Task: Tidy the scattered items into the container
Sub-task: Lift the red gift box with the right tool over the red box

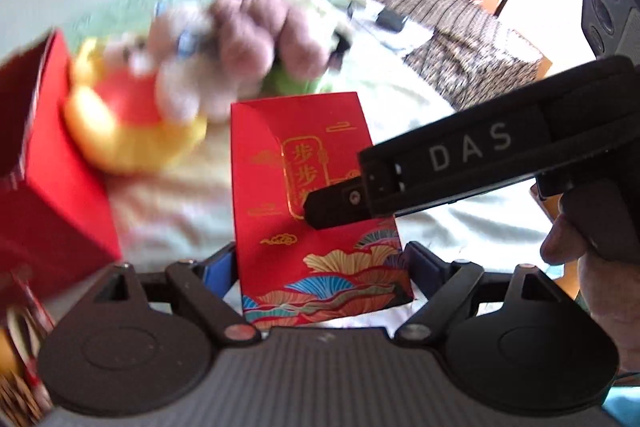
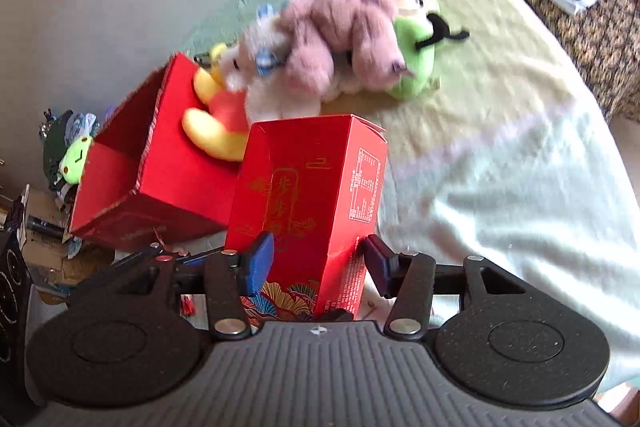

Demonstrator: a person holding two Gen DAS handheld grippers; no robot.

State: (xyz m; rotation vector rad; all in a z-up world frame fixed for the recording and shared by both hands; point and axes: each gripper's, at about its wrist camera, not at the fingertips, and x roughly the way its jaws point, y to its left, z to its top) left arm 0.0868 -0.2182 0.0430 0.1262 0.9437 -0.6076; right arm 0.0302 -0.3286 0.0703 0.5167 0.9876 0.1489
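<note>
A tall red gift box with gold characters (image 1: pixel 316 203) stands upright between my left gripper's (image 1: pixel 320 267) blue-padded fingers, which close on its sides. The same box (image 2: pixel 308 199) sits between my right gripper's (image 2: pixel 318 261) fingers (image 2: pixel 258 261), which stand slightly apart from it. My right gripper also shows in the left wrist view (image 1: pixel 460 163), its tip against the box front. An open red container (image 2: pixel 132 163) lies tilted at the left. Plush toys lie behind: a yellow and red one (image 2: pixel 216 115), a white one (image 2: pixel 264 83), a mauve one (image 2: pixel 344 31) and a green one (image 2: pixel 412 55).
Everything rests on a pale bed cover (image 2: pixel 500 167). A patterned surface (image 2: pixel 592 7) with a remote, a black adapter and papers is at the far right. Clutter and cardboard (image 2: pixel 52 227) lie off the bed at the left.
</note>
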